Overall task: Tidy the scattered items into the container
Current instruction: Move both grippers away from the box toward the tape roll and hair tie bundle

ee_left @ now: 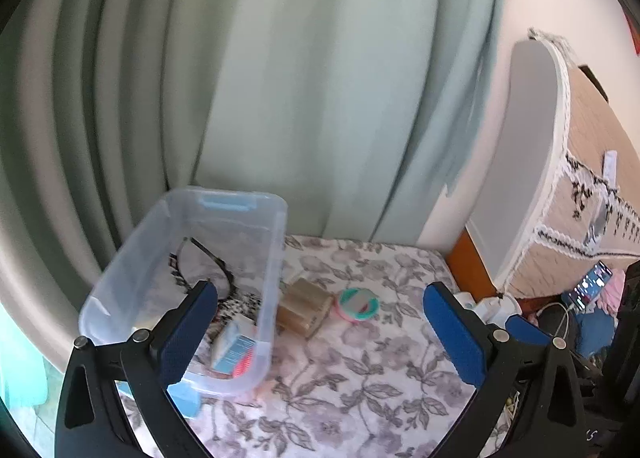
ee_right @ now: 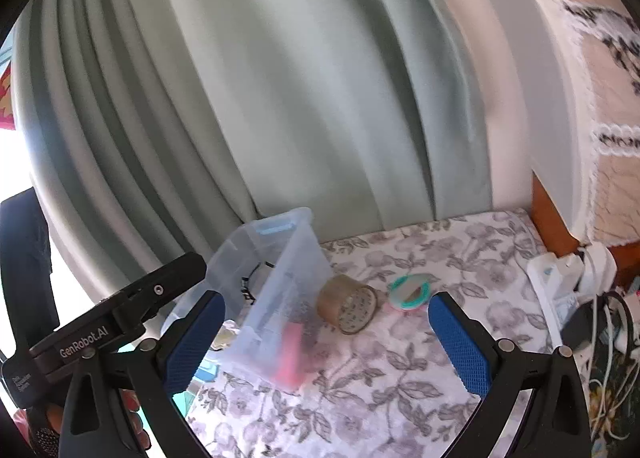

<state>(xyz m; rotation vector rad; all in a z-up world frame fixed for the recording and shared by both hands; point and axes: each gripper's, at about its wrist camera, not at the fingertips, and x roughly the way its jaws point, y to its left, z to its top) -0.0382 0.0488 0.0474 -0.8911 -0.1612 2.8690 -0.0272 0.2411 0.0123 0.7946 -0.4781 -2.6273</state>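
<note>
The clear box [ee_left: 182, 282] sat at the bed's [ee_left: 360, 378] far left edge, holding a headband [ee_left: 208, 258] and small carton [ee_left: 234, 350]. Tape roll [ee_left: 306, 308] lay just beside it. Both grippers [ee_left: 320, 334] [ee_right: 326, 342] were wide open, empty.

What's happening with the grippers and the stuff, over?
Both grippers open, empty. Brown packing tape roll and pink-and-teal round tape lie outside the clear plastic bin. Nothing in the way.

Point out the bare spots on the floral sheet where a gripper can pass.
Free: the floral sheet in front of the tape roll and round tin, and the strip behind them up to the curtain. Crowded: roll sits against the clear bin, tin close beside it; plugs and cables at right edge.
</note>
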